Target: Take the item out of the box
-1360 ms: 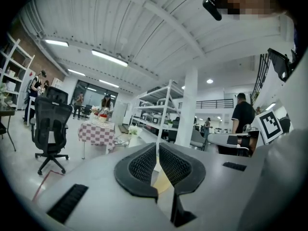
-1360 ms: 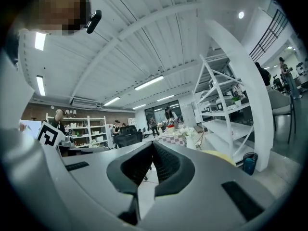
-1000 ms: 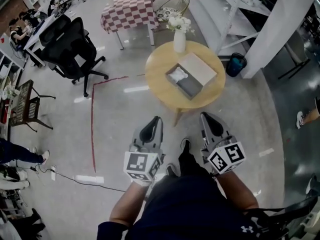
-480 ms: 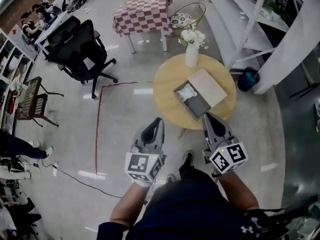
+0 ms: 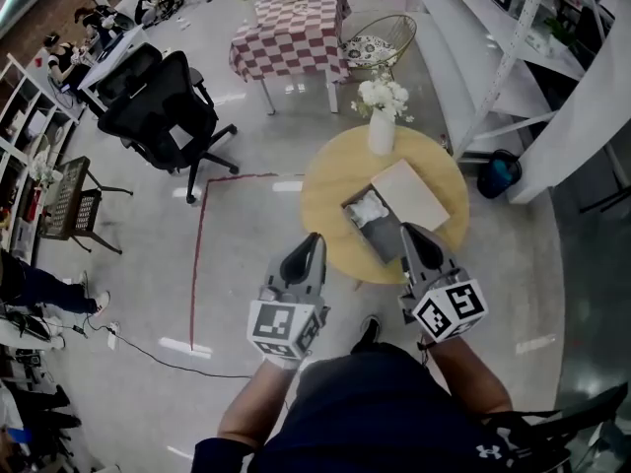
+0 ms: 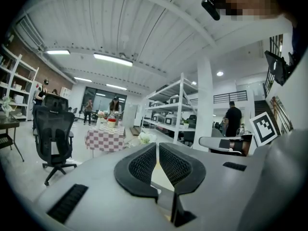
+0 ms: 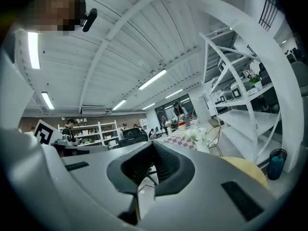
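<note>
Because neither gripper is at the table yet: the step is the approach.
Box (image 5: pixel 386 236): open on the round table (image 5: pixel 323 180), lid (image 5: pixel 410 193) beside it.
Item (image 5: pixel 368 208): white, crumpled, at the box's far end.
Left gripper (image 5: pixel 309 239): jaws nearly together, empty.
Right gripper (image 5: pixel 409 230): jaws closed, empty.
Doing it well: spread the right jaws before descending, come straight down over the item, and steady the box wall with the left.

Item (image 5: pixel 368 208) in box (image 5: pixel 390 240) on table (image 5: pixel 329 183), vase (image 5: pixel 382 132) behind.
</note>
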The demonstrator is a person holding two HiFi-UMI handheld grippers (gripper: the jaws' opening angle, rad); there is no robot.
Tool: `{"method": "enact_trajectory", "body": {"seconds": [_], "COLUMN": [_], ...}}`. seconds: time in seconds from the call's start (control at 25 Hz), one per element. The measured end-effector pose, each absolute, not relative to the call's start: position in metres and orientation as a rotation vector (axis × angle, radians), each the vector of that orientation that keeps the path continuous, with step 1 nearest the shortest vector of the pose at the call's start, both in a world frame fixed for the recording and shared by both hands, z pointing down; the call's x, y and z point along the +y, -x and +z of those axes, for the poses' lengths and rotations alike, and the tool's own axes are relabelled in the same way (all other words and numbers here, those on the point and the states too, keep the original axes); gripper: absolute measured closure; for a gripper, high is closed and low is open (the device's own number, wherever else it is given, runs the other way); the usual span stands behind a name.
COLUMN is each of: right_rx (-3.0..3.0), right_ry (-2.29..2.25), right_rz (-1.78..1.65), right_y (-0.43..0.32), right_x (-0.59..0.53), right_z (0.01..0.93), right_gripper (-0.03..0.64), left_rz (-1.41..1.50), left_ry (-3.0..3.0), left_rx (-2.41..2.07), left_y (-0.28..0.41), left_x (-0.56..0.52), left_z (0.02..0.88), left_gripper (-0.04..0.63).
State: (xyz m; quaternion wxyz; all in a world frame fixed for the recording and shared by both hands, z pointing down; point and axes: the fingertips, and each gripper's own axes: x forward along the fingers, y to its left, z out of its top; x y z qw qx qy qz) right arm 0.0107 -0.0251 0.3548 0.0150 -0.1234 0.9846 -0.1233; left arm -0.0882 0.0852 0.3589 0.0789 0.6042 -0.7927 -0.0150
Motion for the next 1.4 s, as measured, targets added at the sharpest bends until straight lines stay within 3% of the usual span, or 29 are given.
{"method": "enact_trajectory", "body": {"seconds": [0.72,1.4], "right_rx": [3.079,3.004], "right_ry": [0.406,0.765], "right_rz": [-0.445,-0.474], "right_y": [0.015,0.089], "right_x": [-0.091,-0.154], "right_z": [0.373,0.378], "right_gripper": [0.608,0.609], "left_rz": [-0.034,-0.016], "left_ry": [-1.766,-1.991], "left_rx": [-2.356,-2.151], "left_y": [0.120,0.226], "left_x": [0.024,-0.062], "left_z": [0.373,0.379], "left_gripper": [0.561,0.563]}}
